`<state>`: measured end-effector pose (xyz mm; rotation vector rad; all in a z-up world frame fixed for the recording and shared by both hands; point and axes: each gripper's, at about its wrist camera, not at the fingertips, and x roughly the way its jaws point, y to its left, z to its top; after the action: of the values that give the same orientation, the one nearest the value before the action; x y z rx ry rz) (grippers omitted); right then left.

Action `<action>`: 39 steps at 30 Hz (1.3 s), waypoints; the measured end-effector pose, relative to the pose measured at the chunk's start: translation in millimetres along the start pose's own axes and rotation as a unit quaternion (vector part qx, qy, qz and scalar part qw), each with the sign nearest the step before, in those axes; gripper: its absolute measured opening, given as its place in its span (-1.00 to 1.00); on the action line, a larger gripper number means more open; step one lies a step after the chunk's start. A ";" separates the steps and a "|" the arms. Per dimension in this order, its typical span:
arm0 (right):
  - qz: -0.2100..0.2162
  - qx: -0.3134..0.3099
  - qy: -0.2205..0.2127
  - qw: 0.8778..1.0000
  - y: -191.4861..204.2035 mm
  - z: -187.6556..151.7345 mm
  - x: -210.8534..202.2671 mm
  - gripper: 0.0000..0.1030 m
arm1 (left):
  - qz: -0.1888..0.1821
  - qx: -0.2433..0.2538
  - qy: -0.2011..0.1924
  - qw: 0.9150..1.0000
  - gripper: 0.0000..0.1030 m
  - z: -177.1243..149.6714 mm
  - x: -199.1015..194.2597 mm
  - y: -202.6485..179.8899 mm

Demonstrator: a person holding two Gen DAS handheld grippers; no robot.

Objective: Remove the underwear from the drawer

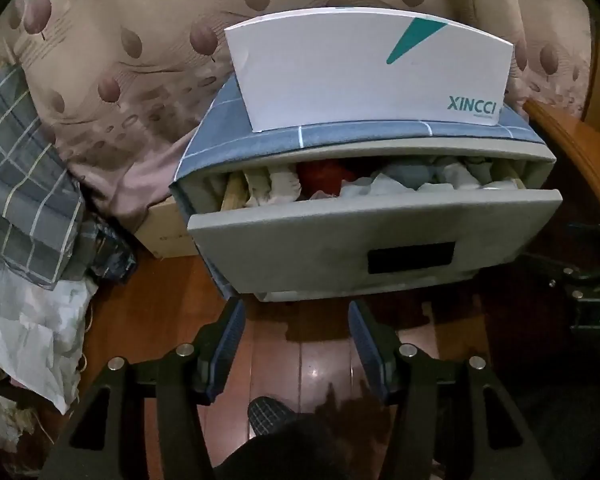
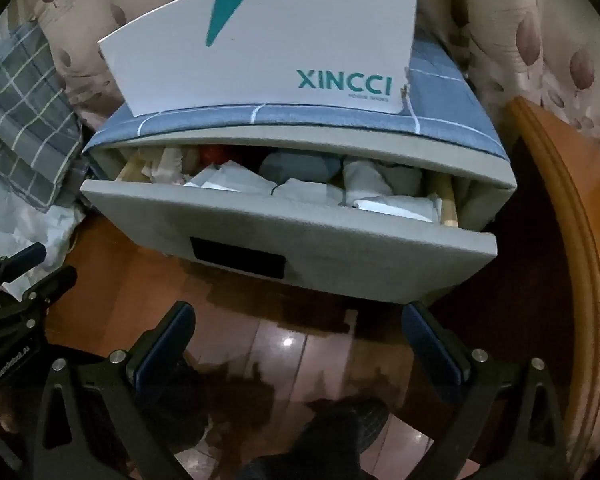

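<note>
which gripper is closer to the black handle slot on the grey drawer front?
Left, narrowly. The left gripper sits just below the black handle slot on the grey drawer front, jaws open and empty. The right gripper hangs a bit further below it, open wider.

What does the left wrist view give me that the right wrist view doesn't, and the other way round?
Only the left wrist view shows the cardboard box on the floor beside the cabinet, and the right tool's body at its edge. Only the right wrist view shows the wooden slat on the drawer's right side. Both show the drawer pulled open, folded clothes inside, the white XINCCI box on top, and empty open tools.
</note>
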<state>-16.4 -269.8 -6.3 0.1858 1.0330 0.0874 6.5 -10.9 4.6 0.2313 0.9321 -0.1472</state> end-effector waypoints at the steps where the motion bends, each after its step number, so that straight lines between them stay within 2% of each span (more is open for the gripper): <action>1: 0.001 0.002 0.003 1.000 9.9 0.1 1.9 0.97 | 0.001 0.001 -0.001 1.000 0.07 -0.6 -1.0 -1.8; 4: -0.001 0.004 0.004 1.000 47.5 -3.2 3.9 0.96 | -0.005 -0.008 -0.008 1.000 0.07 1.2 -1.6 0.0; 8: -0.002 0.010 0.005 1.000 48.9 -2.5 3.1 0.96 | -0.018 -0.013 -0.002 1.000 0.07 1.7 1.4 1.4; 15: -0.007 -0.004 0.012 1.000 55.2 -1.8 6.4 0.96 | -0.004 -0.022 0.016 1.000 0.07 -3.0 7.2 3.3; 19: -0.006 -0.006 0.012 1.000 54.4 -2.4 7.0 0.96 | 0.006 -0.021 0.011 1.000 0.07 -6.2 4.9 2.2; 39: -0.013 -0.013 0.017 1.000 56.4 -4.8 8.2 0.96 | 0.005 -0.024 0.021 0.999 0.07 -8.9 10.3 5.8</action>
<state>-15.5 -212.7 -4.7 0.1472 1.0671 0.0796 6.9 -3.3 -8.0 0.1948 0.9752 -0.1098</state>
